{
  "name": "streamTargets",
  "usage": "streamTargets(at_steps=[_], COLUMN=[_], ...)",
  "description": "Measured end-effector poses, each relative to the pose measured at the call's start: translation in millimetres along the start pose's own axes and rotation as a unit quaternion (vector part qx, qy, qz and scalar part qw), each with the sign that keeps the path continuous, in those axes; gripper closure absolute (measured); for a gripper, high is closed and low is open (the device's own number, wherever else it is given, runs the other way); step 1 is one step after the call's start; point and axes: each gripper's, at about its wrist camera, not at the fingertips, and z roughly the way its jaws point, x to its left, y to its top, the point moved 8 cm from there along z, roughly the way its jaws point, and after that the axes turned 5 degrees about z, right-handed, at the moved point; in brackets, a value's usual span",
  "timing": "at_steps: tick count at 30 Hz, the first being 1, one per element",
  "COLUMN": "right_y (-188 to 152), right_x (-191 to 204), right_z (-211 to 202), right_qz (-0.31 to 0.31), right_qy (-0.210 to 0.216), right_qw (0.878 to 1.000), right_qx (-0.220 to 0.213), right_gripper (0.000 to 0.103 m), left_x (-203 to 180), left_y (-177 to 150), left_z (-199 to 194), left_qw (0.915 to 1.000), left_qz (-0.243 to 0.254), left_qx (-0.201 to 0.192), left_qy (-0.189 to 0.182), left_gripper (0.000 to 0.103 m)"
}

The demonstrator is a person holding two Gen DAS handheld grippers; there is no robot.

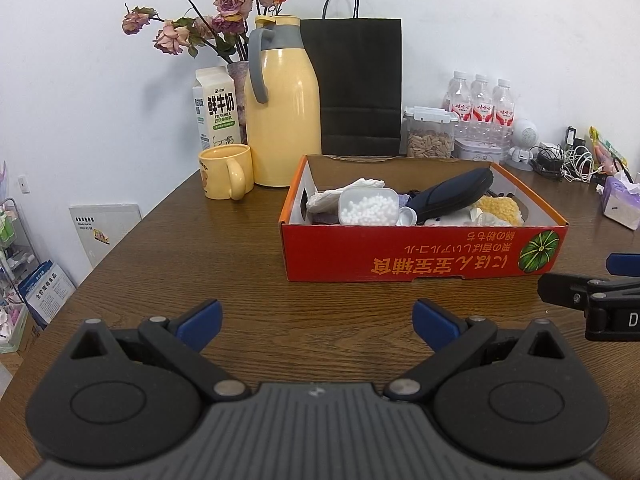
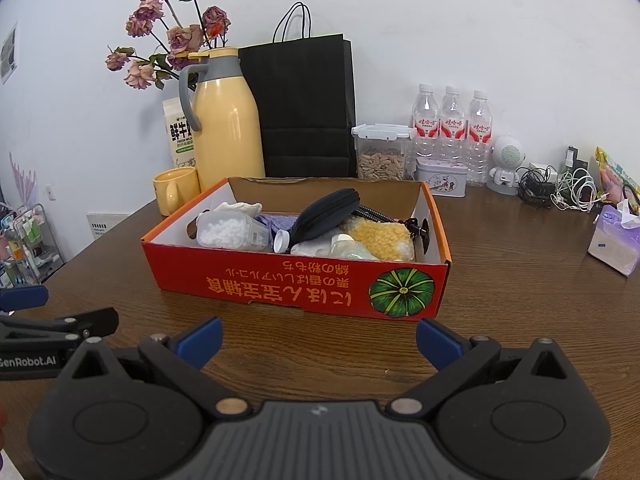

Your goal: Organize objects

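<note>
The left gripper (image 1: pixel 318 320) is held low over the brown bench (image 1: pixel 248 272), its blue-padded fingers (image 1: pixel 204 318) spread wide with nothing between them. The right gripper (image 2: pixel 319 338) is held the same way, its fingers (image 2: pixel 434 340) set wide apart and empty. A red cardboard box (image 1: pixel 404 258) is seen ahead of the left fingers and slightly to their right, resting on the bench; from the right wrist view the same box lies directly ahead of the right fingers, near them but not touched. Inside the box, a clear plastic case of white beads (image 2: pixel 226 230) is placed at the left, a dark zip pouch (image 2: pixel 324 212) is laid slantwise across the middle, and a yellow fluffy cloth (image 2: pixel 382 238) is packed at the right; crumpled white material (image 1: pixel 344 194) is tucked behind the bead case. Beyond the box, farther from the fingers, a yellow mug (image 1: pixel 224 172), a tall yellow thermos jug (image 1: pixel 282 112), a milk carton (image 1: pixel 216 110) and a black paper bag (image 1: pixel 360 84) are lined up against the wall, with dried roses (image 1: pixel 208 12) standing behind the jug. To the right of the bag, a clear container of seeds (image 2: pixel 382 152) and three water bottles (image 2: pixel 452 128) are set together.
</note>
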Motion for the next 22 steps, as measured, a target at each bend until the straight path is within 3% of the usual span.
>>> streamTargets(at_steps=[22], right_y=[-1.5], right_x=[-0.1], right_z=[0.0], right_qz=[0.000], right_qy=[-0.001], right_qw=[1.000], right_qx=[0.000], right_gripper=[0.000], left_x=[-2.8], left_y=[-1.5], left_z=[0.0], left_qw=[1.0000], left_qz=[0.002], left_qx=[0.004], left_qy=[0.002], left_gripper=[0.000])
